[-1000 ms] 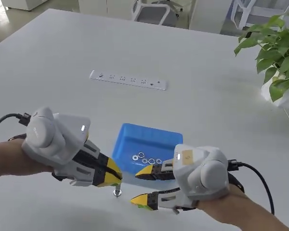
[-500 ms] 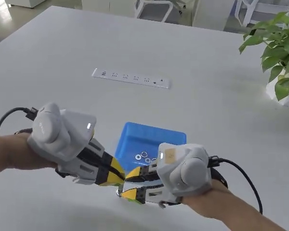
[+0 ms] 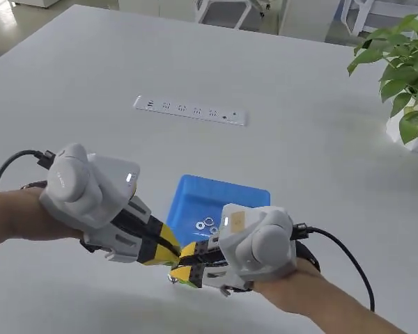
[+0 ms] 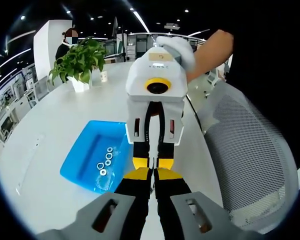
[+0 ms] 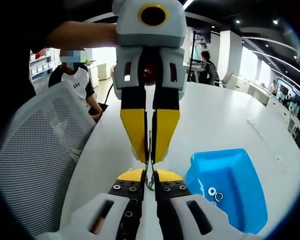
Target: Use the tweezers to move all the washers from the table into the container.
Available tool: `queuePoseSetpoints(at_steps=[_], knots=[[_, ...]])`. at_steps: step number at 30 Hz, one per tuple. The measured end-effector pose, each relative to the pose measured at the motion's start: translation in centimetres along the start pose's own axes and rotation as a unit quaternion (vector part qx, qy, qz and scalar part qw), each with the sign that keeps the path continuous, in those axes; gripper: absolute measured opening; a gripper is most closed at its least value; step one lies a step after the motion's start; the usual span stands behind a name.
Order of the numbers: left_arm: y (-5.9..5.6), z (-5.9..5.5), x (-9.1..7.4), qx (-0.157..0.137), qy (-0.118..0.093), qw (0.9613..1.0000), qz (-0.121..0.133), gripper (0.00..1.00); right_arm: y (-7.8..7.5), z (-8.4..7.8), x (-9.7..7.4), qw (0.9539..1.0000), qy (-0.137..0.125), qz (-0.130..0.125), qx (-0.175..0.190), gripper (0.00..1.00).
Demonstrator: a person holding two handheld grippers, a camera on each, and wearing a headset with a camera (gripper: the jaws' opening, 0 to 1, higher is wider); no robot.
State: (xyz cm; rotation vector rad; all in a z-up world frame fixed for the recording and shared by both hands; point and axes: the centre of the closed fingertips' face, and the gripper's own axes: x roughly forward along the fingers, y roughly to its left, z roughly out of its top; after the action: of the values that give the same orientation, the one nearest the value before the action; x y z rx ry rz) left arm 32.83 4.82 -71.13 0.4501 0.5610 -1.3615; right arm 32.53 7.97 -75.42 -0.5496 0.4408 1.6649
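head view: left gripper (image 3: 173, 252) and right gripper (image 3: 187, 266) meet tip to tip, right by the near edge of the blue container (image 3: 195, 195) | both sets of jaws look squeezed together on the skinny tweezers (image 5: 149, 172) | a few washers (image 3: 209, 225) already lying inside the container | everything's on the white table (image 3: 299, 153)

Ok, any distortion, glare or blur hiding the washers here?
Head view: even light, soft shadows, washers sharp in the blue container. Left gripper view: fisheye curves the table, washers legible. Right gripper view: close-up tweezers soft, ceiling lights bright.
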Motion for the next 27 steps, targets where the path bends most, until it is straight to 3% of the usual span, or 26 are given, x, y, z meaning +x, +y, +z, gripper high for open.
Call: queuePoseSetpoints(at_steps=[23,27], knots=[[0.16,-0.33,-0.01,-0.006,0.004,0.9997,0.022,0.09,-0.08,-0.06,0.03,0.9999,-0.004,-0.008,0.007,0.06],[0.2,0.18,-0.57,-0.01,-0.006,0.9994,0.033,0.11,0.1,-0.1,-0.04,1.0,0.0,-0.006,0.004,0.06]])
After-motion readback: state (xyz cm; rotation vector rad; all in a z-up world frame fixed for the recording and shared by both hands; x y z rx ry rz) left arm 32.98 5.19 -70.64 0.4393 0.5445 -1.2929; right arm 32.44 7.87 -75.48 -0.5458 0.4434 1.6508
